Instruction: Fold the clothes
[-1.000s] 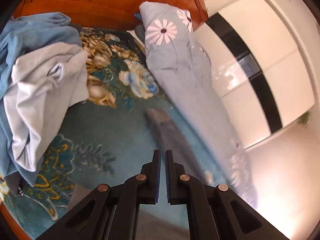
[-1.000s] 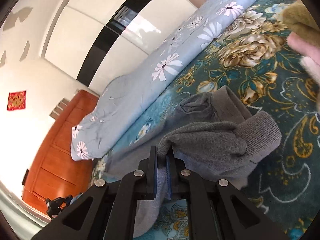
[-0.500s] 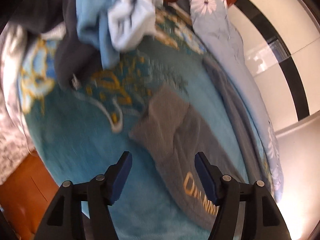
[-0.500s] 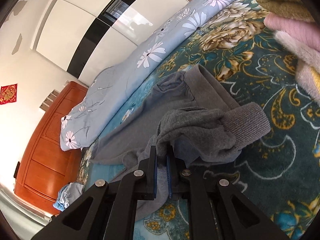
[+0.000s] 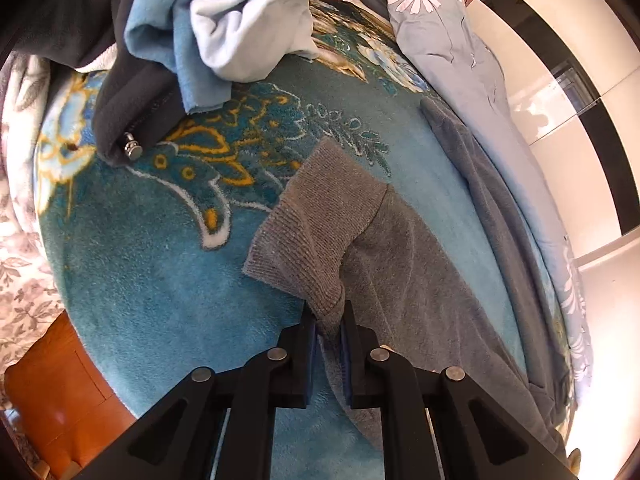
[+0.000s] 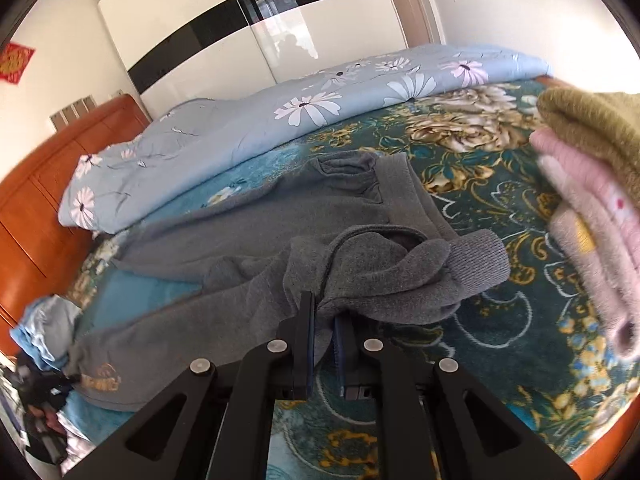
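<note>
The left gripper [image 5: 329, 322] is closing, its fingers [image 5: 307, 344] pinching the corner of a ribbed cuff [image 5: 320, 224] of the grey garment [image 5: 420, 300]. The right gripper's [image 6: 323, 322] fingers [image 6: 306, 332] are clamped on a bunched fold of the same garment [image 6: 256, 224], which lies spread across the teal floral blanket [image 6: 500, 320] on the bed. A blue clothes heap [image 5: 224, 20] lies beyond the left cuff; folded pink and olive knits [image 6: 588, 184] lie right. A daisy-print quilt [image 6: 300, 108] runs along the far edge.

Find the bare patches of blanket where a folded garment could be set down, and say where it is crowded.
Free: teal blanket left of the grey sweatpants, below the dark jacket. Crowded: blue clothes pile above, folded stack on the right.
</note>
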Demonstrator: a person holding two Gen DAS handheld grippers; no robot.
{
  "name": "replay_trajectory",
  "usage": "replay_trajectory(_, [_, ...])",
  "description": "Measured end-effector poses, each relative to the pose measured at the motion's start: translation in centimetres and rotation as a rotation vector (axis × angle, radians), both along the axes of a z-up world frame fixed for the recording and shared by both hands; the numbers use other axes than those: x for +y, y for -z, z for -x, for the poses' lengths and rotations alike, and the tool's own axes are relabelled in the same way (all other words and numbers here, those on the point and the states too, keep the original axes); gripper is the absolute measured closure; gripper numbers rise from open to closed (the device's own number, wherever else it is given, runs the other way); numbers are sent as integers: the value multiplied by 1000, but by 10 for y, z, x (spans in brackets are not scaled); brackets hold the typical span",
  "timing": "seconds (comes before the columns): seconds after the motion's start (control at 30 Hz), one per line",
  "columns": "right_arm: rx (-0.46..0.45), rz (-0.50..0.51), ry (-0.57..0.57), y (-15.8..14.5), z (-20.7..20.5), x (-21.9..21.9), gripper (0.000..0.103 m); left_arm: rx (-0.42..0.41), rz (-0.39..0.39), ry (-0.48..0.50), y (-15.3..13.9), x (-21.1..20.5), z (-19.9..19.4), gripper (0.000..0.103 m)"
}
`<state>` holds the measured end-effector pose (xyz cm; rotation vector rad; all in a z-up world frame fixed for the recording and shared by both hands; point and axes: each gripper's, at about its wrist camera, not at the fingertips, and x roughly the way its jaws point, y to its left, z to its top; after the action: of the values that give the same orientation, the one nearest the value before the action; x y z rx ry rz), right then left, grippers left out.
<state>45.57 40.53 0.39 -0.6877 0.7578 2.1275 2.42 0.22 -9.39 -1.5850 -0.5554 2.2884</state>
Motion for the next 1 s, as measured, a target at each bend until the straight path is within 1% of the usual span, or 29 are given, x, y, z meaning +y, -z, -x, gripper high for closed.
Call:
replay_trajectory(0.03, [-18,-13,5,1,0,-1,94,-3,2,-6,-1,1,1,92])
replay_trajectory(0.13, [-35,-26,11,5,-1,-1,94,-2,1,-24,-5,3,3,93])
replay_trajectory(0.27, [-82,-54,31,7,1,-1,94,-4,-68,-61,-12,2,11,93])
replay_trajectory(0.33, [-107,-79,37,6,4,-5,94,10,-82,-81,-20,-1,13,93])
replay_trajectory(0.5, [-168,-133,46,5,12,-17,94,57,-55,-67,-40,5,16,93])
replay_trajectory(0.6, [-207,-170,41,5,18,-25,94,88,-51,-62,-49,8,18,93])
replay_trajectory(0.8, [-238,-180,20,8,26,-29,94,119,-58,-40,-58,16,28,93])
replay_trajectory(0.93, [-255,-177,10,9,32,-31,94,133,-78,-30,-64,17,31,93])
replay_trajectory(1.0, [-238,-164,-3,9,32,-31,94,138,-96,-24,-68,17,34,93])
